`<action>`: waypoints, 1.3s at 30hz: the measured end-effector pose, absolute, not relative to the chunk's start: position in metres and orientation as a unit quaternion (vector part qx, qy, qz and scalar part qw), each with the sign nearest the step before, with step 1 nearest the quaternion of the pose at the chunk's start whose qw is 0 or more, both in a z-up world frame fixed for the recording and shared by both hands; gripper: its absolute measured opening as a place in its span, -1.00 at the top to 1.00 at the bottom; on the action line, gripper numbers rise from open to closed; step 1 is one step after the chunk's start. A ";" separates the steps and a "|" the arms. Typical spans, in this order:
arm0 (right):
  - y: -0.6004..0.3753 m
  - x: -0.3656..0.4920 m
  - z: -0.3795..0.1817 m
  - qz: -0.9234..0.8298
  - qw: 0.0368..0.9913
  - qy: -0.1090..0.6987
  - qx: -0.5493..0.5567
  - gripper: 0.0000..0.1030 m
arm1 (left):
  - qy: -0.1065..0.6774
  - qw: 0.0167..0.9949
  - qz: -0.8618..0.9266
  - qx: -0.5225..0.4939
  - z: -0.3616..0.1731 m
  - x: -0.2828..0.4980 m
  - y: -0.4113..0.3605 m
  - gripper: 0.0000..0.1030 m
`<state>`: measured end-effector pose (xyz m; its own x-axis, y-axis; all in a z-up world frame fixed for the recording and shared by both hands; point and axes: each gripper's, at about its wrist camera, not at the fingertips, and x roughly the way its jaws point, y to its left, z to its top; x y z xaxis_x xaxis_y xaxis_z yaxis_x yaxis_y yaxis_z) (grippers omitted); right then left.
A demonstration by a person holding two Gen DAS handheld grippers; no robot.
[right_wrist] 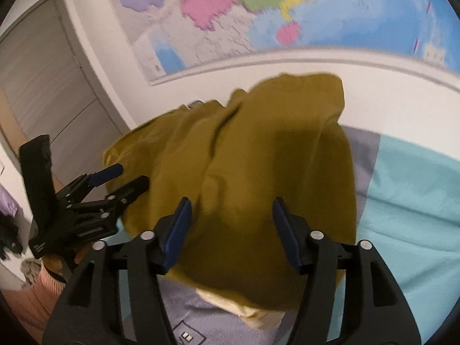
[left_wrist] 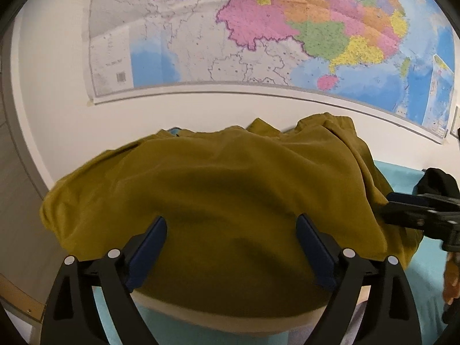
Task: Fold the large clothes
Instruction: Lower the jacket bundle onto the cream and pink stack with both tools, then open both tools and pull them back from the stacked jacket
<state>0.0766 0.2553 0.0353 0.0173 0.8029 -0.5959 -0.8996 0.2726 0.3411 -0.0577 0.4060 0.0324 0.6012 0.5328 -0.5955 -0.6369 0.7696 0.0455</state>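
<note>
A large mustard-yellow garment (left_wrist: 230, 178) lies in a rumpled heap on the bed, with a folded ridge running along its right side (right_wrist: 258, 149). My left gripper (left_wrist: 232, 230) is open, its blue pads spread wide over the garment's near edge with nothing pinched between them. My right gripper (right_wrist: 231, 205) is also open above the near part of the cloth, and its pads are not pressing on it. Each gripper shows in the other's view: the right gripper (left_wrist: 417, 212) is at the garment's right edge, and the left gripper (right_wrist: 123, 178) is at its left edge.
A cream cloth (right_wrist: 258, 313) pokes out from under the garment's near edge. The bed has a teal sheet (right_wrist: 408, 201) and a grey-purple patterned cover (right_wrist: 201, 316). A coloured map (left_wrist: 258, 34) hangs on the white wall behind, and a grey door (right_wrist: 43, 86) stands at the left.
</note>
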 end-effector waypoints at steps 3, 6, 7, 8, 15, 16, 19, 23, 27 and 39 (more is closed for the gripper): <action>0.243 0.066 0.042 0.604 0.715 0.341 -0.080 -0.18 | 0.299 0.891 0.332 -0.078 0.033 -0.061 0.395 -0.79; 0.237 0.053 0.044 0.607 0.722 0.316 -0.101 -0.19 | 0.292 0.893 0.335 -0.074 0.036 -0.065 0.385 -0.86; 0.236 0.048 0.043 0.606 0.725 0.308 -0.108 -0.19 | 0.290 0.894 0.332 -0.076 0.037 -0.065 0.382 -0.86; 0.236 0.045 0.041 0.606 0.727 0.302 -0.117 -0.19 | 0.289 0.894 0.333 -0.076 0.037 -0.065 0.380 -0.86; 0.245 0.048 0.020 0.598 0.727 0.315 -0.121 -0.22 | 0.302 0.888 0.334 -0.088 0.027 -0.056 0.377 -0.87; 0.243 0.047 0.022 0.598 0.728 0.313 -0.119 -0.22 | 0.302 0.888 0.336 -0.089 0.026 -0.057 0.377 -0.87; 0.235 0.042 0.028 0.600 0.731 0.302 -0.119 -0.27 | 0.296 0.890 0.334 -0.095 0.031 -0.061 0.373 -0.87; 0.229 0.037 0.034 0.607 0.730 0.293 -0.113 -0.32 | 0.289 0.891 0.339 -0.094 0.036 -0.068 0.365 -0.86; 0.221 0.029 0.037 0.607 0.735 0.279 -0.117 -0.43 | 0.286 0.889 0.343 -0.096 0.040 -0.075 0.355 -0.87; 0.198 0.013 0.039 0.593 0.755 0.256 -0.118 -0.89 | 0.293 0.879 0.357 -0.123 0.036 -0.096 0.335 -0.87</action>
